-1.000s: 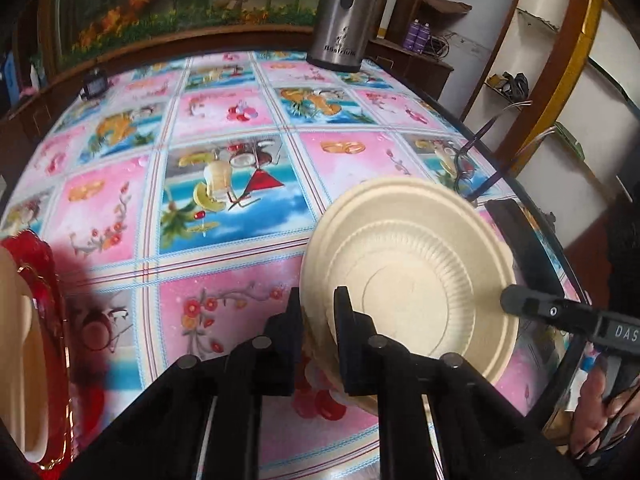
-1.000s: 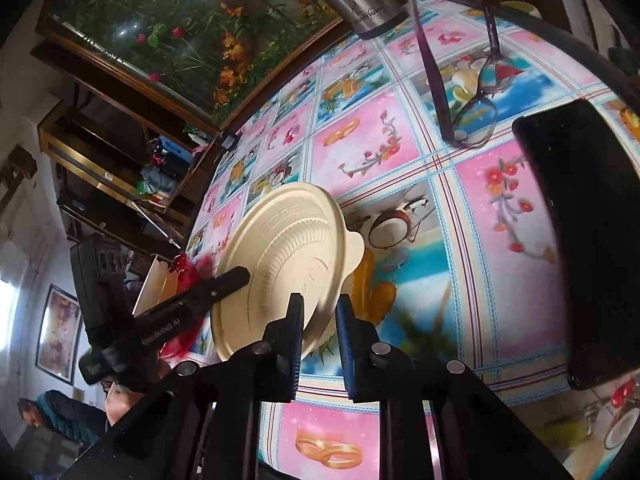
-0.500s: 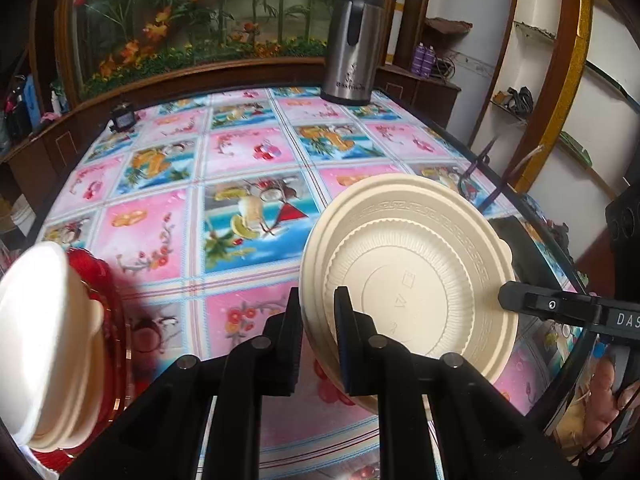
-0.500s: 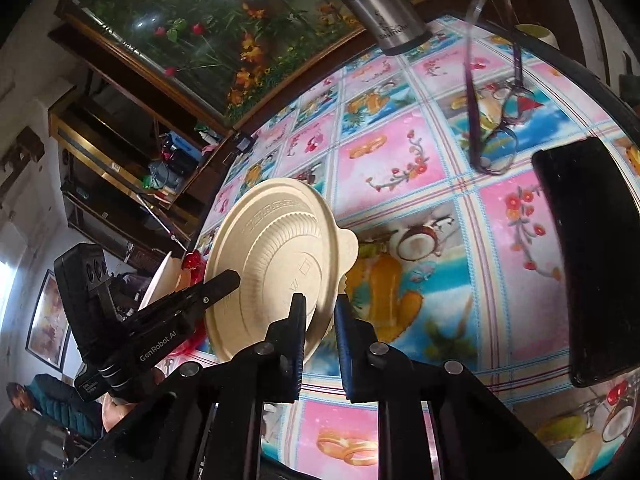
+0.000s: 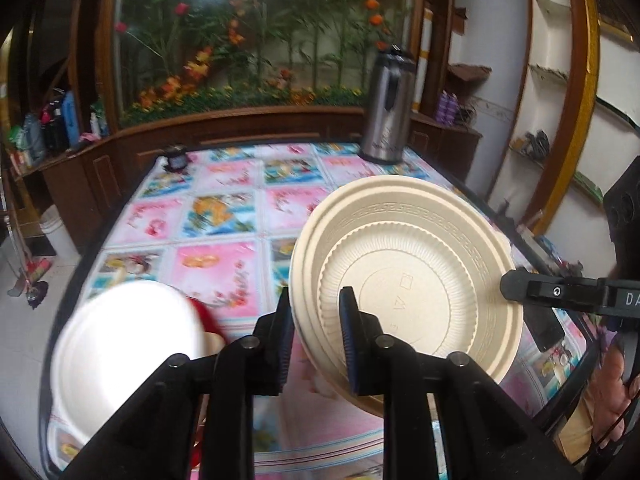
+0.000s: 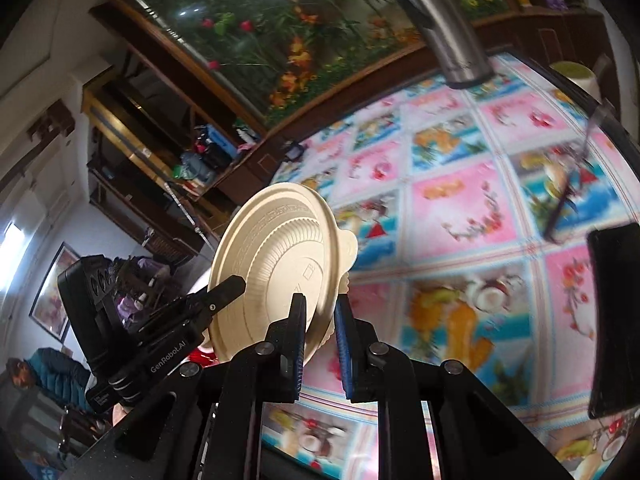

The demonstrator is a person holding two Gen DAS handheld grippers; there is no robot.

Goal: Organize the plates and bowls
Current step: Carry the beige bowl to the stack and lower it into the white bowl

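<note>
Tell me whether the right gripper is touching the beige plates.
Touching. In the right wrist view the right gripper has the rim of the beige plates pinched between its fingers; the left wrist view shows its fingertip on the opposite rim.

beige plates (image 5: 416, 280) | nested, ribbed, tilted on edge above table | white bowls (image 5: 124, 344) | blurred, lower left

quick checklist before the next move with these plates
1. Left gripper shut on beige plates rim: ok.
2. Right gripper shut on opposite rim: ok.
3. Plates off the table: ok.
4. Plates level: not ok, tilted steeply.
5. White stack on red tray in sight: ok, though blurred.
6. Number of beige plates held: cannot tell, at least two.
</note>
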